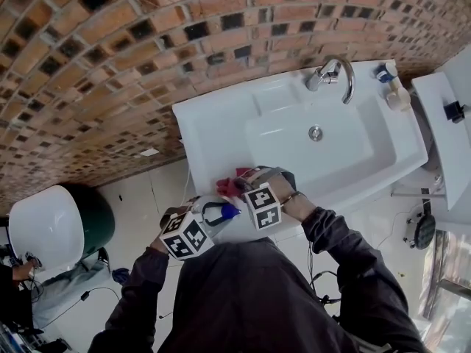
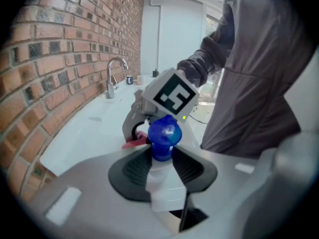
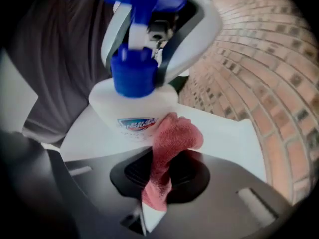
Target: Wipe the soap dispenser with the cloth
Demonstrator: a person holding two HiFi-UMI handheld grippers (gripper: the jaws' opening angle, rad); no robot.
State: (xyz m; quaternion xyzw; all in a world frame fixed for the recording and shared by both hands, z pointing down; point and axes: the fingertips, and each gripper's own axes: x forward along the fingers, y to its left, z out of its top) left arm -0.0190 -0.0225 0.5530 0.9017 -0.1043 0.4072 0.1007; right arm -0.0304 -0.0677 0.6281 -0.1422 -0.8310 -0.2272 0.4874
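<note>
- Soap dispenser (image 3: pixel 133 106): white body, blue pump. It was clamped between the pads of the left gripper (image 2: pixel 163 168), just below the pump collar.
- Cloth (image 3: pixel 172 143): red. It was pinched in the closed jaws of the right gripper (image 3: pixel 162 176), and its free end lay against the dispenser's side beside the label.
- Location: both were held over the front edge of the washbasin (image 1: pixel 221 116), near its left corner.
- Open room: a bare bowl ran back to the faucet (image 1: pixel 333 73), with a brick wall (image 1: pixel 110 65) beyond.
</note>
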